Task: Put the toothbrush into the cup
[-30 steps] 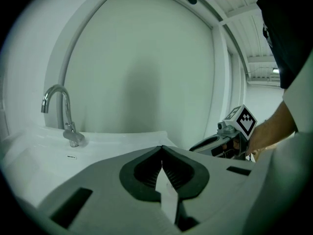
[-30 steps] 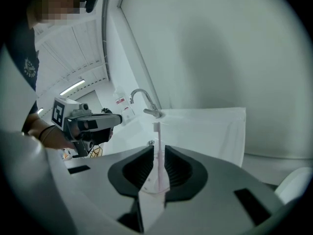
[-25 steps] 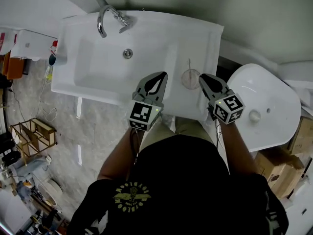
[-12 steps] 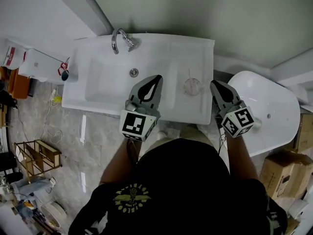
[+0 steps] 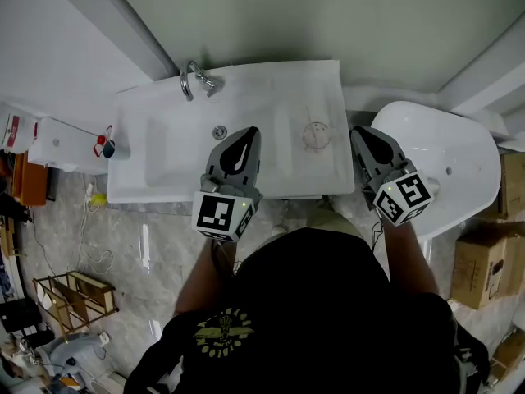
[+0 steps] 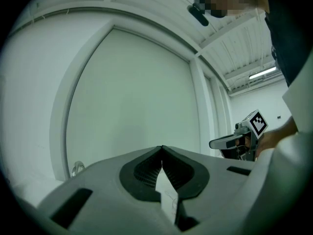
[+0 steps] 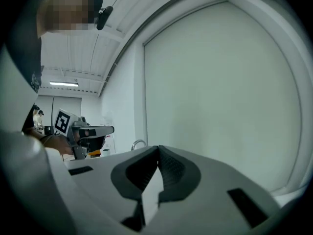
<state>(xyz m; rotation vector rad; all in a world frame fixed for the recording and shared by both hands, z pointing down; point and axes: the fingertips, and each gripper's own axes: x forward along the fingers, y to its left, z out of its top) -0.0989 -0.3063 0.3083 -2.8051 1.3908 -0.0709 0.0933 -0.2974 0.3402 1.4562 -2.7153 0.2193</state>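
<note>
Sink (image 5: 164,162): white, ahead of the person.
Left gripper (image 5: 246,135): jaws closed, empty, over the basin's right.
Right gripper (image 5: 358,135): jaws closed, empty, just right of the sink.
Cup (image 5: 316,135): on the sink's right ledge, nearer the right gripper.
Toothbrush (image 5: 310,119): faint thin line, apparently standing in the cup; unsure.

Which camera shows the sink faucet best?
The head view: the faucet shows whole from above. The left gripper view catches only its arc at the left; the right gripper view shows it small and distant.
</note>
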